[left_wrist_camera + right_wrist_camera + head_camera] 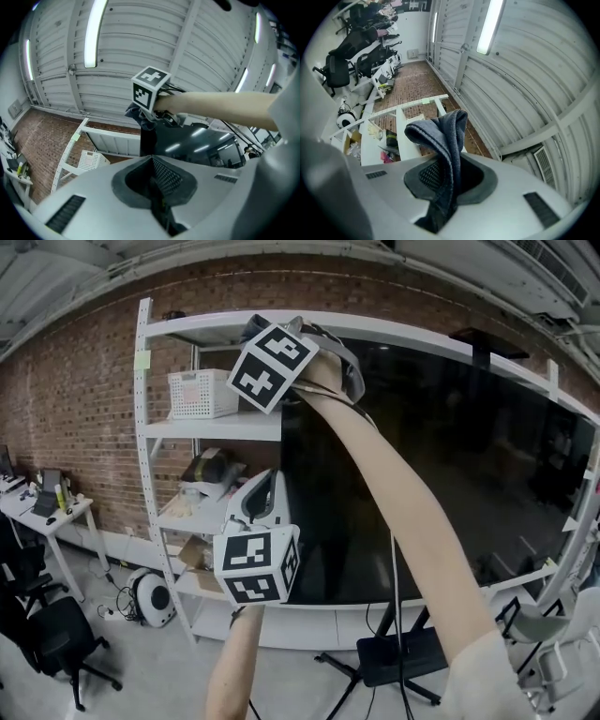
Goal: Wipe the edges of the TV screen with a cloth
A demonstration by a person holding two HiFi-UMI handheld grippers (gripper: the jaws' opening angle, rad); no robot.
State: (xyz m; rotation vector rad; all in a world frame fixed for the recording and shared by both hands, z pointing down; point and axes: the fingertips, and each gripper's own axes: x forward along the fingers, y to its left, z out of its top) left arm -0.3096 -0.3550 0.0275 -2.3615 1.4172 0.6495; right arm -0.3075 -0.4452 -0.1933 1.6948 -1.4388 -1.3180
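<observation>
The big black TV screen (pixel 441 474) stands on a floor stand at the right. My right gripper (pixel 314 357) is raised to the TV's top left corner and is shut on a blue-grey cloth (pixel 443 140). The cloth (pixel 339 360) bunches against that corner. In the right gripper view the cloth hangs folded over the jaws of the right gripper (pixel 446 180). My left gripper (pixel 265 491) is lower, beside the TV's left edge, pointing up. The left gripper (pixel 157 190) is shut with nothing between its pads. From below, it looks up at the cloth (pixel 138 115) and the TV (pixel 201 145).
White shelving (pixel 187 427) with a white basket (pixel 201 393) stands just left of the TV, close to both grippers. A desk (pixel 42 507) and black office chairs (pixel 56 638) are at the far left. The TV stand's base (pixel 394 662) and cables lie on the floor.
</observation>
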